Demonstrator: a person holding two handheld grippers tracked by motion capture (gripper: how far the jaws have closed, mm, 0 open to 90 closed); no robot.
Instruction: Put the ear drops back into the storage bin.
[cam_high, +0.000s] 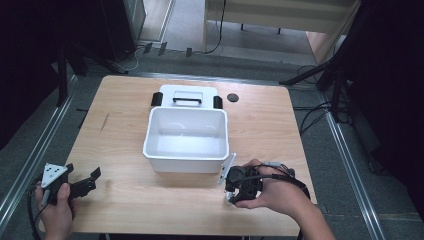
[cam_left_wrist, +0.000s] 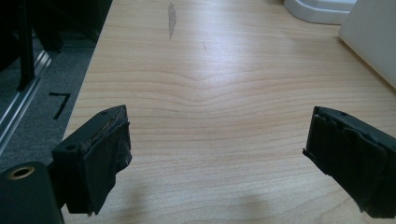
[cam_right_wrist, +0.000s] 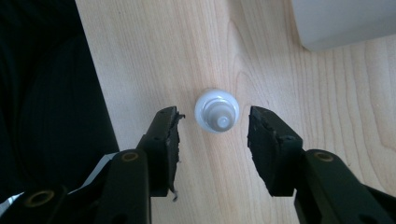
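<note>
A small white bottle (cam_right_wrist: 217, 111) stands upright on the wooden table (cam_high: 125, 130), seen from above in the right gripper view. My right gripper (cam_right_wrist: 213, 116) points straight down over it, open, with one jaw on each side and a small gap to each. In the high view this right gripper (cam_high: 232, 196) is near the table's front right, held by a hand, just in front of a white open bin (cam_high: 150, 145). My left gripper (cam_high: 90, 181) hovers at the front left corner, and in its own view the left gripper (cam_left_wrist: 219, 114) is open with nothing between its jaws.
Behind the bin lies a white lid (cam_high: 187, 92) with a black handle, and a small black disc (cam_high: 232, 97) sits to its right. The bin's wall (cam_left_wrist: 369, 42) shows at the right of the left gripper view. The table's near edge runs close beside the bottle.
</note>
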